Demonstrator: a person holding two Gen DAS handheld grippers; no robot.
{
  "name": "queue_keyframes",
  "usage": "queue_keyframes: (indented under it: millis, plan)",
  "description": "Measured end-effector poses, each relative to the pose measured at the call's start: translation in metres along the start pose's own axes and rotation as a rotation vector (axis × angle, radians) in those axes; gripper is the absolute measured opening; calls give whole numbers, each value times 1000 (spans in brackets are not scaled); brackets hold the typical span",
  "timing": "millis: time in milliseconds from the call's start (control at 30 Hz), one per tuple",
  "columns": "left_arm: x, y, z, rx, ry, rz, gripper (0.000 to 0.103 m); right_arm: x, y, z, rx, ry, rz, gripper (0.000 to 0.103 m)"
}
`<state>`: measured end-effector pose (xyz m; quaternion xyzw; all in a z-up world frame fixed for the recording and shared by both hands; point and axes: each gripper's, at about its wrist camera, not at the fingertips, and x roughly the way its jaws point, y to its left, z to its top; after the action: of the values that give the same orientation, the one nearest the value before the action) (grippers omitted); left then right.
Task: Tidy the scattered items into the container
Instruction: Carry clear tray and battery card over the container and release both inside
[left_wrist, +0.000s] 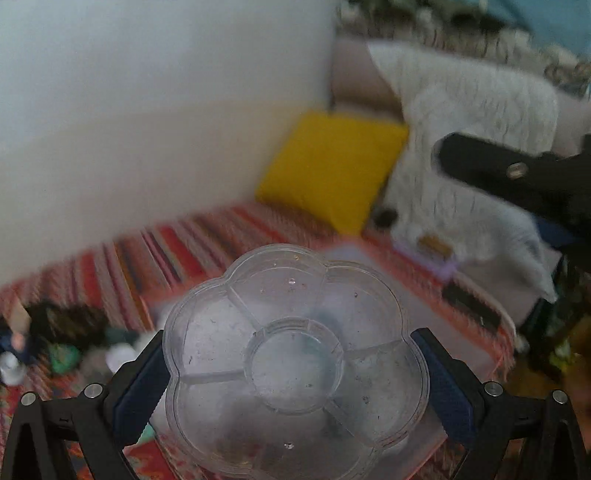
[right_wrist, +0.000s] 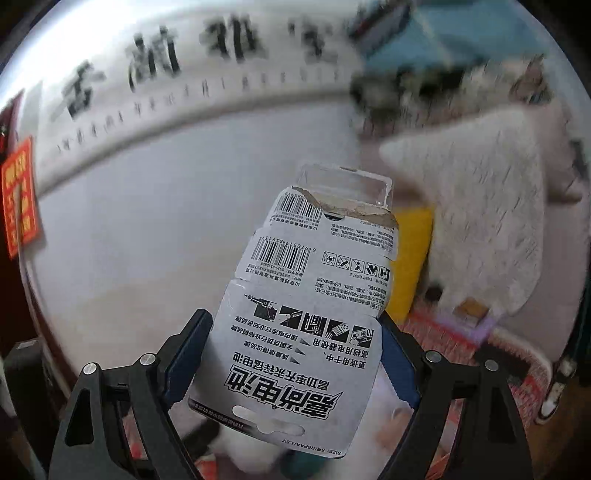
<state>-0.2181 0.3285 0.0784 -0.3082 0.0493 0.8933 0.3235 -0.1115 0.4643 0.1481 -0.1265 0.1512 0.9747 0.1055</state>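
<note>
Presently each claw pinches one item: left claw (left_wrist: 295, 384) the flower-shaped clear tray (left_wrist: 295, 354), right claw (right_wrist: 291, 365) a torn battery card (right_wrist: 306, 317); neither is stowed, and blurred clutter (left_wrist: 66, 343) remains on the striped rug (left_wrist: 207, 240).

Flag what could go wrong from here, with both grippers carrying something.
1. The clear flower-shaped tray is pinched only at its rim by the left gripper; smooth plastic could slip or flex out.
2. The torn battery card sits between the right gripper's wide-set fingers; the thin card may bend or drop.
3. Both views are blurred, and the right gripper shows close by in the left view, so a knock seems possible.
</note>
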Motion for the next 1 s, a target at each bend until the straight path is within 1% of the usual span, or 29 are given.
queue_keyframes:
  millis: [67, 100, 133, 200, 267, 333, 400, 467, 567, 667, 700, 733, 800, 867, 967, 1000]
  plan:
    - [8, 6, 1, -30, 40, -6, 102, 41, -20, -7, 38, 113, 47, 95]
    - [4, 10, 3, -48, 35, -10, 102, 54, -29, -11, 62, 143, 49, 95]
    - [-1, 14, 7, -66, 21, -16, 102, 64, -40, -16, 89, 156, 29, 95]
    - [-19, 26, 11, -88, -11, -25, 102, 71, -56, -19, 117, 158, -28, 96]
    - [-31, 34, 16, -98, -11, -27, 102, 68, -66, -16, 124, 141, -47, 98]
    - [-35, 40, 19, -104, 4, -45, 102, 61, -70, -13, 138, 118, -34, 98]
    - [-36, 36, 17, -85, 39, -84, 102, 55, -69, -13, 150, 108, -2, 99]
    - [-34, 30, 14, -52, 54, -84, 102, 53, -67, -13, 156, 106, 24, 99]
    - [-38, 27, 9, -31, 36, -46, 102, 51, -50, -11, 145, 102, 55, 99]
    - [-46, 40, 10, -80, 15, -40, 102, 49, -29, -6, 113, 113, 103, 99]
    - [-48, 52, 9, -115, 12, -25, 102, 49, -21, -7, 98, 122, 126, 98]
    - [-48, 57, 9, -129, 15, -16, 102, 50, -11, -9, 66, 142, 162, 98]
    - [-45, 73, 4, -168, 33, 12, 102, 51, 5, -12, 11, 167, 187, 95]
    - [-44, 86, -4, -196, 41, 41, 102, 54, 20, -17, -42, 188, 192, 94]
    - [-43, 103, -16, -243, 43, 78, 102, 69, 42, -30, -125, 250, 201, 94]
    - [-43, 110, -21, -264, 44, 101, 101, 74, 51, -36, -158, 270, 198, 94]
